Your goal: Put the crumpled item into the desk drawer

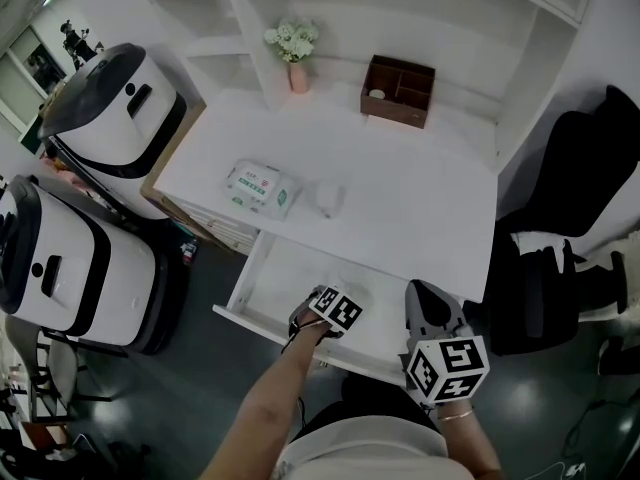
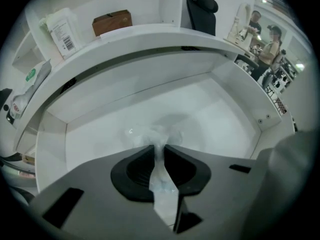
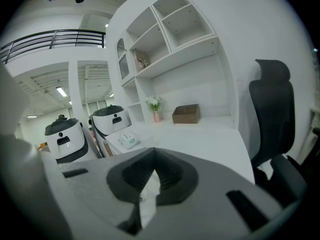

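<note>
The desk drawer (image 1: 285,268) is pulled out, its white floor (image 2: 220,114) bare. My left gripper (image 1: 331,298) reaches down into it from the front edge. In the left gripper view its jaws (image 2: 159,147) stand nearly together, pinching a crumpled clear plastic item (image 2: 150,133) that bulges out just past the tips, close above the drawer floor. In the head view the item is hidden under the gripper. My right gripper (image 1: 422,298) hovers at the drawer's right front corner. Its jaws (image 3: 151,170) are shut with nothing between them, and it faces the desktop.
On the desktop (image 1: 420,208) lie a wipes pack (image 1: 262,188) and a small white object (image 1: 330,200). A brown box (image 1: 398,90) and a flower vase (image 1: 297,53) stand at the back. Two white machines (image 1: 110,118) stand left, a black chair (image 1: 570,228) right.
</note>
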Demonstrator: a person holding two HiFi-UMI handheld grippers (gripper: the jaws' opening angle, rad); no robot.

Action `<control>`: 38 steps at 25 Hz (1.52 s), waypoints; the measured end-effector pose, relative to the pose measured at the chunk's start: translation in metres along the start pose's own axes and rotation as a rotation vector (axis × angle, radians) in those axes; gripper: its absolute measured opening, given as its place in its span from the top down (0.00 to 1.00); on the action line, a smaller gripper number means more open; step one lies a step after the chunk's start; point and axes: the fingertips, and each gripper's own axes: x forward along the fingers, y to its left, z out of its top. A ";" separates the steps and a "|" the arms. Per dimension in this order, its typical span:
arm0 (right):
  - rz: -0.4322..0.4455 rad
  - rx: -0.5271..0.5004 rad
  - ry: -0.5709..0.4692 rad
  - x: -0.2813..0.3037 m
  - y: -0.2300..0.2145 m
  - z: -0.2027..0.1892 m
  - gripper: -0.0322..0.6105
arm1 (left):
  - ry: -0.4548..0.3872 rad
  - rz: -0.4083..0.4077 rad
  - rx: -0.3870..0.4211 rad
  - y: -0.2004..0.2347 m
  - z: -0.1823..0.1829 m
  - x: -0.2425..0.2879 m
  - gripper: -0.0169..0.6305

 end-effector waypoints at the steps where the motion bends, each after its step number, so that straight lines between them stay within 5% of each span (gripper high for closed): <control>1: -0.001 0.001 0.001 0.000 -0.001 0.000 0.95 | 0.003 -0.002 -0.001 0.000 0.000 0.001 0.89; 10: 0.005 0.000 0.009 0.005 -0.001 0.000 0.95 | -0.002 -0.031 -0.037 -0.002 0.000 0.003 0.84; 17: 0.010 0.006 0.015 0.005 -0.001 -0.003 0.95 | -0.021 -0.047 -0.075 -0.003 0.002 -0.001 0.71; 38: 0.068 -0.005 -0.007 0.002 0.021 0.004 0.95 | -0.382 0.080 -0.269 0.046 0.030 -0.116 0.78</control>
